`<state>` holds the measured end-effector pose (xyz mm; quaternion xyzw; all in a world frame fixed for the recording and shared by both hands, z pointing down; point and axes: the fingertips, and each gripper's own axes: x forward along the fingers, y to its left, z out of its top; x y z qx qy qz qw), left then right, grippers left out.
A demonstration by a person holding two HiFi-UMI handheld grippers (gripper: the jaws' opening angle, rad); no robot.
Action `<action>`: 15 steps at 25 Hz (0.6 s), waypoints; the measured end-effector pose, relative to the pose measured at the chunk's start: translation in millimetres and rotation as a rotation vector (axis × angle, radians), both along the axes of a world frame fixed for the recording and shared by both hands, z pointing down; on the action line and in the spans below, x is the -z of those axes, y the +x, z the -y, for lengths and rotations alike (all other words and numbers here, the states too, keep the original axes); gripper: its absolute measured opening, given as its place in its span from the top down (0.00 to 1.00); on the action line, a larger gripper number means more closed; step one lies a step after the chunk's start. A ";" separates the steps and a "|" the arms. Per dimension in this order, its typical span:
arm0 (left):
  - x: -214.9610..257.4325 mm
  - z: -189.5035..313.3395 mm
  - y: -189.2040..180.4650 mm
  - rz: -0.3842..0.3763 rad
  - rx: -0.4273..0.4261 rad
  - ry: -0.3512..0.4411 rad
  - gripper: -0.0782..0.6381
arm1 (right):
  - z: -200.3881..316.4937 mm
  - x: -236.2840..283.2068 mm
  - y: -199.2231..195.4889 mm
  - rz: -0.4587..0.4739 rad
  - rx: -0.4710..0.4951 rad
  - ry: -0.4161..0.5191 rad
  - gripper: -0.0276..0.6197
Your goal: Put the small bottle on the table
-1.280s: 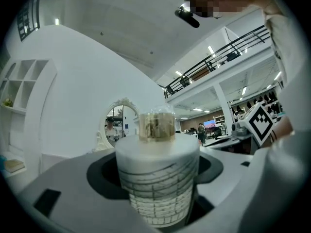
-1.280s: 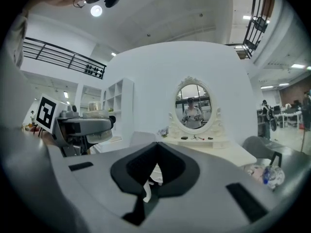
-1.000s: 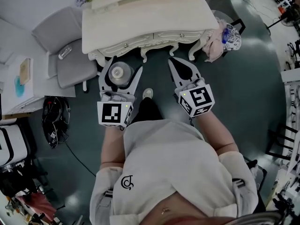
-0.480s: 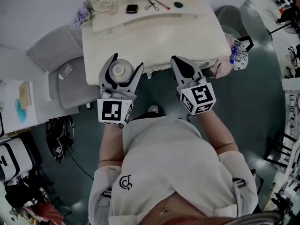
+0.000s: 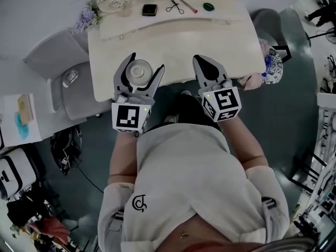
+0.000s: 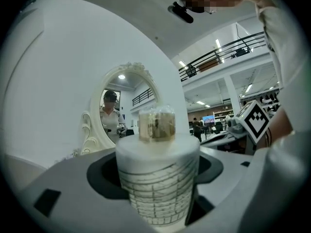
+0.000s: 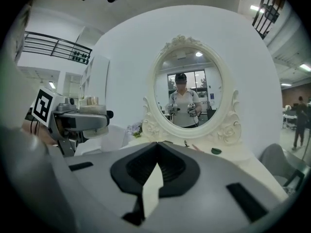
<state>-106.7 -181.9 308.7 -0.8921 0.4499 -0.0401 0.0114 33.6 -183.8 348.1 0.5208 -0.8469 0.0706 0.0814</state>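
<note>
Overhead first, in the head view: the left gripper [image 5: 146, 62] has the bottle [image 5: 139, 70] between its fingers [image 5: 123, 77], which stand apart, one on either side of it. The bottle shows from above as a pale round, over the front edge of the worktop [image 5: 220, 41]; whether it rests on the surface I cannot tell. The right gripper [image 5: 198, 61] is just beside it, also over the front edge, its fingers [image 5: 210, 76] pressed together. At the back of the worktop lie a black case [image 5: 149, 9] and scissors [image 5: 175, 5]. A grey chair [image 5: 55, 62] stands to the left.

Next, the left gripper view: the bottle stands upright in the middle, white with a fine grid on its body and a small yellowish cap [image 6: 156, 124] on top. The grey fingers touch its sides. Behind it is an oval mirror [image 6: 119, 113] in an ornate white frame, and the right gripper's marker cube shows at the right.

Last, the right gripper view: the fingers meet at their tips with nothing held, and a pale sliver shows through the gap lower down. The mirror is straight ahead, and the left gripper with the bottle is at the left
</note>
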 end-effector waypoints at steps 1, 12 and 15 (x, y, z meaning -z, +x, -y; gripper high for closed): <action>-3.3 6.2 3.6 0.005 0.004 -0.003 0.40 | 8.8 -3.1 1.8 0.000 0.011 -0.005 0.95; -49.0 77.9 58.8 -0.040 -0.032 -0.020 0.40 | 101.3 -31.4 21.5 -0.041 0.110 0.002 0.95; -74.1 91.1 70.2 -0.047 -0.045 -0.063 0.40 | 111.6 -45.4 22.2 -0.047 0.154 -0.008 0.95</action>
